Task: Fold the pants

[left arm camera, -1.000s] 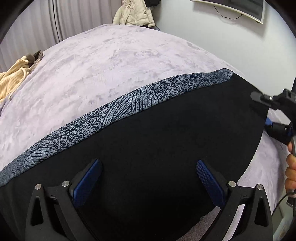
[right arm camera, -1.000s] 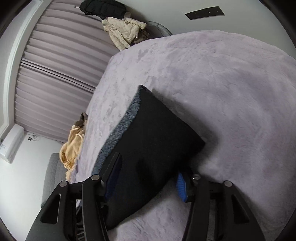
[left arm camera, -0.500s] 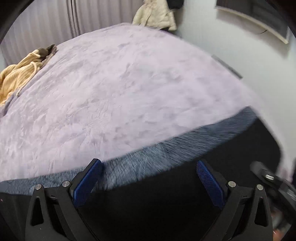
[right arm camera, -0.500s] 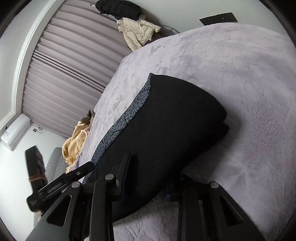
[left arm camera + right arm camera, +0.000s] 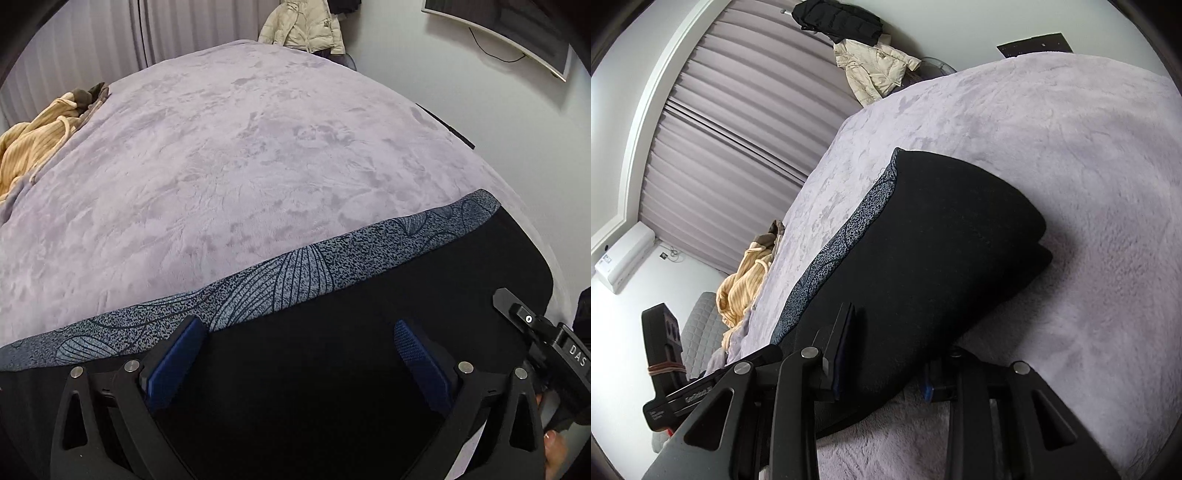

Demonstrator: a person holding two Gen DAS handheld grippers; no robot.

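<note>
Black pants (image 5: 332,369) lie lengthwise across the bed (image 5: 240,166), patterned stripe away; left claw (image 5: 299,354) spread wide, right claw (image 5: 886,354) straddling their folded end, grip uncertain.

On my right black two-finger gripper (image 5: 532,332), seen from my left wrist, I read the white letters "DAS" on its body. From my right wrist, my left black gripper's (image 5: 679,402) side label is too blurred to read surely.

Wide bare stretch of purple bed (image 5: 258,147) lies open beyond the folded black pants (image 5: 369,332); a yellow ribbed garment (image 5: 33,144) heaps at its far left edge, a wall close along the right
</note>
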